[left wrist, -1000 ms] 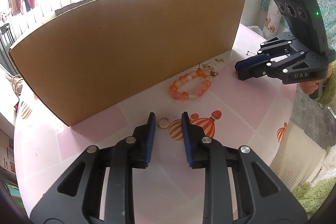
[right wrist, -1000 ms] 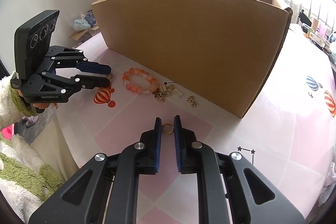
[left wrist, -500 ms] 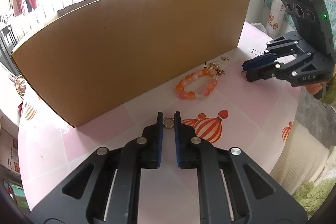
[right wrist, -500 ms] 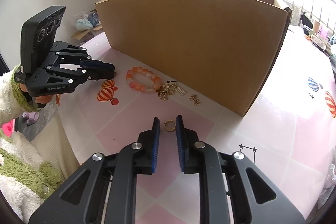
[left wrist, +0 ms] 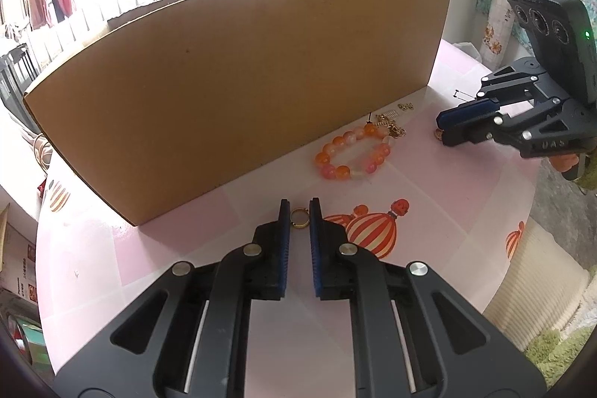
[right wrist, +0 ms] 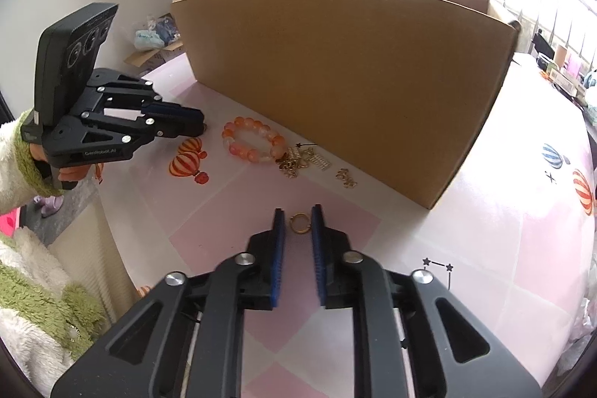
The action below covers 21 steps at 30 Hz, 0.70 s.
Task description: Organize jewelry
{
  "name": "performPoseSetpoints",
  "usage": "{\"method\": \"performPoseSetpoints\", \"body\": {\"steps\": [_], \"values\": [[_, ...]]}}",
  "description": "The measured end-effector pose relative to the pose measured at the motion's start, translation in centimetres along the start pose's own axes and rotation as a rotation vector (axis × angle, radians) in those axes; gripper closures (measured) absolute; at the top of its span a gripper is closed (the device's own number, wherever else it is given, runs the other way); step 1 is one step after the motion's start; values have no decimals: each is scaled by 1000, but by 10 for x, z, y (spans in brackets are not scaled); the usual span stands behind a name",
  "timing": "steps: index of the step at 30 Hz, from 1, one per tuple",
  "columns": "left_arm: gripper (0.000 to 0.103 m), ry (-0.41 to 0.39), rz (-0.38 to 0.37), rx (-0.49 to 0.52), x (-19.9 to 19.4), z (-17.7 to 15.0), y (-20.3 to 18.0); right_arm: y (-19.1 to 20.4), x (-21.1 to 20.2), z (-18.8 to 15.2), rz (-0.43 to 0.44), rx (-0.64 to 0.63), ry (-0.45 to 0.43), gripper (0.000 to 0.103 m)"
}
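Note:
A small gold ring (left wrist: 299,227) sits between the blue pads of my left gripper (left wrist: 299,207), which is shut on it, both pads touching it. A second gold ring (right wrist: 300,231) lies on the table between the jaws of my right gripper (right wrist: 298,211). Those jaws are closing; the ring is close to the right pad and a thin gap shows at the left pad. An orange and pink bead bracelet (left wrist: 352,155) (right wrist: 253,140) lies by the box wall, with a tangle of gold chains and charms (left wrist: 391,127) (right wrist: 298,161) beside it. Each view shows the other gripper (left wrist: 440,133) (right wrist: 203,127) from the side.
A tall open cardboard box (left wrist: 242,81) (right wrist: 354,81) stands just behind the jewelry. A pair of small gold earrings (right wrist: 346,178) lies near its wall. The pink table (left wrist: 447,211) has balloon prints; its edge drops off at the right of the left wrist view.
My left jaws have drawn in from a wide gap onto the ring. My right jaws widened a little, then narrowed again around the other ring. Both hands have stayed in place.

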<state>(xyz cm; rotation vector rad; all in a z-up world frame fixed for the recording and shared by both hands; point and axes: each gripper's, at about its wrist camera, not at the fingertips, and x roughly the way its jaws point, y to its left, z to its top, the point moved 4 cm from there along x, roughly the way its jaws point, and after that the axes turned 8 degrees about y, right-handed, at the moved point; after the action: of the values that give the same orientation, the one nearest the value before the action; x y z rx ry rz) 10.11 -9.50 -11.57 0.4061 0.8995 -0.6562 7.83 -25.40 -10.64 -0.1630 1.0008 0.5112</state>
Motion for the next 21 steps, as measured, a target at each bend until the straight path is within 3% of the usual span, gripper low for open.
{"method": "performPoseSetpoints", "body": {"steps": [21], "values": [[94,-5,8,-57,-5,-5,10,0,-4,-2,18,27,-19,97]]}}
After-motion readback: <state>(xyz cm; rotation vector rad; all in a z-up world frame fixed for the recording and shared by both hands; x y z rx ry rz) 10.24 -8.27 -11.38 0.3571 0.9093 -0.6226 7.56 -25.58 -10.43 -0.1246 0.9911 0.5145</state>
